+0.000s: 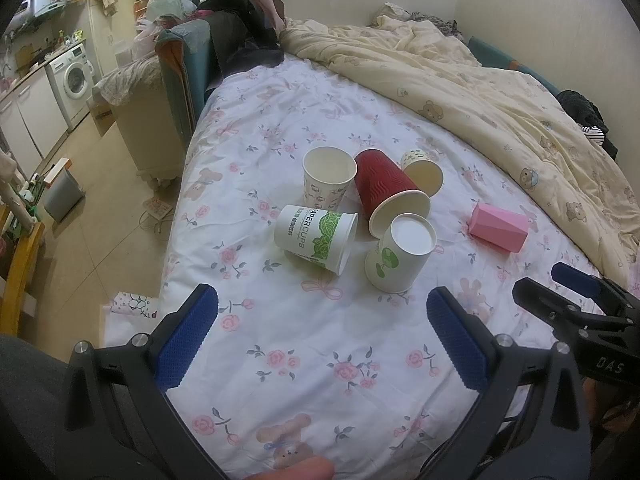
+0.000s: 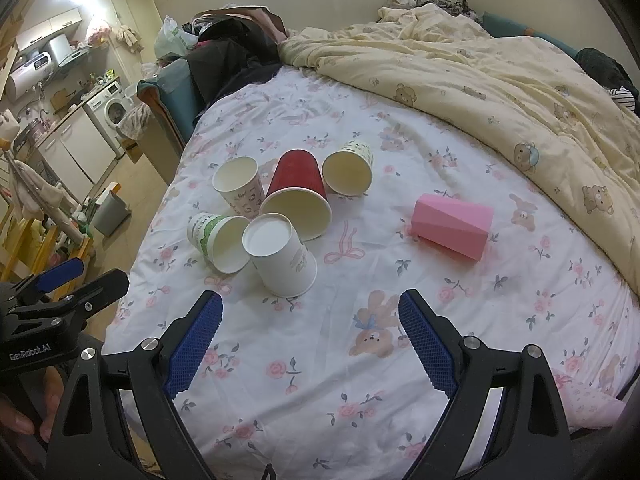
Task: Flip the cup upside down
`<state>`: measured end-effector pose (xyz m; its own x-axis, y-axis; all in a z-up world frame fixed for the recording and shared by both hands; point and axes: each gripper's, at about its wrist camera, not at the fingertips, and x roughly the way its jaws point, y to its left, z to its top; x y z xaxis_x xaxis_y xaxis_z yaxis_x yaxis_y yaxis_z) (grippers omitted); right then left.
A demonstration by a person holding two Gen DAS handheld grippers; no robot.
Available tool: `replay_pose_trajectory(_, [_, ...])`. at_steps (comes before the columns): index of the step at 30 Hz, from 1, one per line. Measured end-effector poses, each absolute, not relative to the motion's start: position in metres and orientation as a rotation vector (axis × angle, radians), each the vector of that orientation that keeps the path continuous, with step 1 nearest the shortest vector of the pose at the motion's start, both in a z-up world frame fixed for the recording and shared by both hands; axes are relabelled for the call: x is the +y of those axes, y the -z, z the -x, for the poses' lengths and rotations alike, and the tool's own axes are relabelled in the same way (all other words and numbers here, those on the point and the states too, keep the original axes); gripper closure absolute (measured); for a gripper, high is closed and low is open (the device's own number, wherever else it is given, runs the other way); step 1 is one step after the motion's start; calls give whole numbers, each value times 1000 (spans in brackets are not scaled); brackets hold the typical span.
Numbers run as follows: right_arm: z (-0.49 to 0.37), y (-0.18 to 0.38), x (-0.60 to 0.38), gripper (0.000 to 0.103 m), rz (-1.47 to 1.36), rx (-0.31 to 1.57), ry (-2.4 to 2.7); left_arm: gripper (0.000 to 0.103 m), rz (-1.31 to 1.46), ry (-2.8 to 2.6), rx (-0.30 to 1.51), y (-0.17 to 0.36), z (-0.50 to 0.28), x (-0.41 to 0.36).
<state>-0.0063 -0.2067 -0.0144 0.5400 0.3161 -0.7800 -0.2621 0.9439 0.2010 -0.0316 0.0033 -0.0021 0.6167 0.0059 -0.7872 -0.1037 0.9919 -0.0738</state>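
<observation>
white paper cup (image 1: 396,258) (image 2: 280,258), upside down, bedsheet

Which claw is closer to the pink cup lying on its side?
Right. The right claw hangs open over the sheet with the pink cup just ahead to its right; the left claw, also open, sits further left.

Floral bedsheet (image 2: 320,380), cream duvet (image 2: 500,80), washing machine (image 1: 74,76).

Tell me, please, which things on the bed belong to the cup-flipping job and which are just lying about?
Job:
- white cup, already bottom-up
- patterned cup, mouth up
- red cup, on its side
- green-leaf cup, on its side
- dotted cup, on its side
- pink cup, on its side
- left gripper and right gripper, both open

Lying about:
- quilt
- washing machine
- bin
</observation>
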Motion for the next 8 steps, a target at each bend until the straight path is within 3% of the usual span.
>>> replay_pose_trajectory(8, [6,17,-205,11,-60,943,-354,0,139,-64,907,4,33,2])
